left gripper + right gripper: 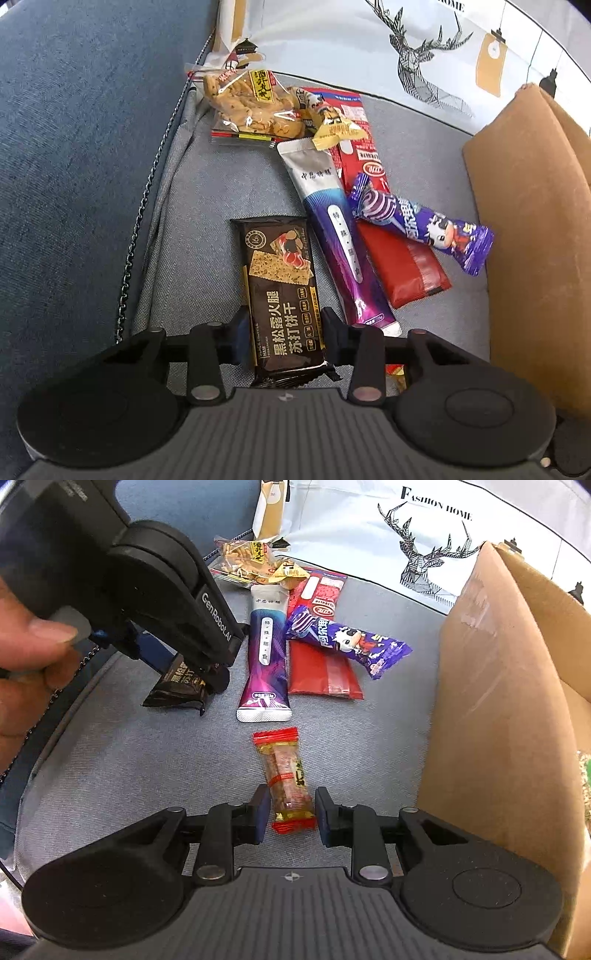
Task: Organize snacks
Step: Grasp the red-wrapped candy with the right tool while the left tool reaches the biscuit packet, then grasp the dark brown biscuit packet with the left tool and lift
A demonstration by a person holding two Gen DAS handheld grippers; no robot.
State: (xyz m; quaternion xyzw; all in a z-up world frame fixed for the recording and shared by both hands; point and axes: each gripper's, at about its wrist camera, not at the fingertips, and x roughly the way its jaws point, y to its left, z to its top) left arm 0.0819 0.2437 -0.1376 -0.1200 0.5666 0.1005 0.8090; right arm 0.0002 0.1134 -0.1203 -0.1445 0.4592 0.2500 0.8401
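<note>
Left gripper (pixel 284 325): tilted steeply down over the grey sofa cushion (pixel 221 184), its fingers pressed on either side of the black cracker pack (pixel 282 291); the pack's near end is lifted off the fabric in the right wrist view.
Left hand (pixel 26 653): wrapped round the gripper's handle, thumb on top (only the thumb and part of the palm show).
Right gripper (pixel 290 812): also angled down, jaws narrowed onto the small red-ended snack bar (pixel 286 779), pads touching both of its sides; the bar lies on the cushion.
Other snacks: a purple and white pouch (pixel 266 653), a red pack (pixel 321 657) and a purple candy wrapper (pixel 351 642) lying across it, with a clear bag of biscuits (pixel 247 107) further back.
Cardboard box (pixel 498 701): stands open just right of the snacks.
</note>
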